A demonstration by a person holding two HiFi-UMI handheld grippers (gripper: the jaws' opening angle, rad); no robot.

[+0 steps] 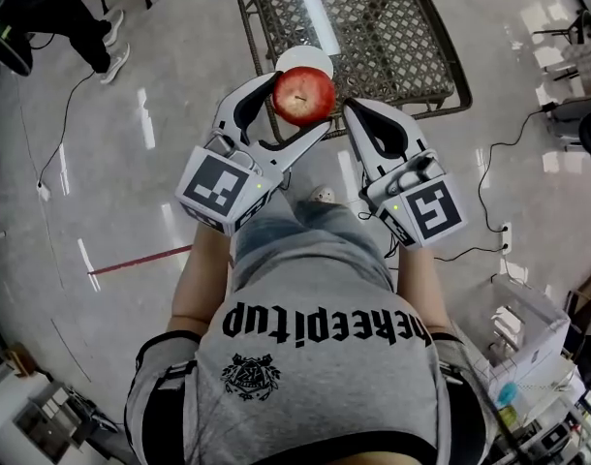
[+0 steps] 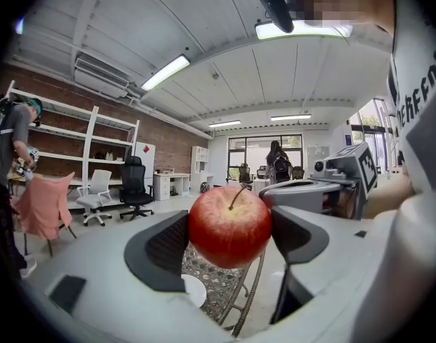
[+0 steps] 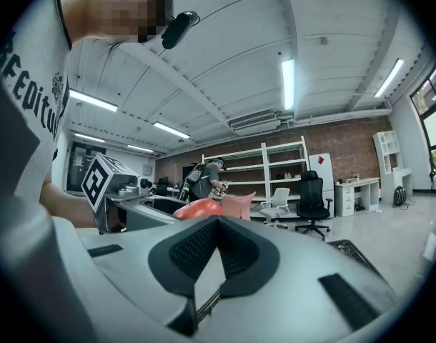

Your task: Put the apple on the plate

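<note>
Now the left gripper (image 1: 300,101) clamps the red apple (image 1: 302,96) between its fingers, in the air over the white plate (image 1: 311,57) on the wire-mesh table (image 1: 392,37); the right gripper (image 1: 357,114) has its fingers closed together on nothing.

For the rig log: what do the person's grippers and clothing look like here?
Both the left gripper and right gripper are pale grey shells with black ribbed pads and a white cube bearing black square markers. The person wears a grey short-sleeved T-shirt with black lettering.
</note>
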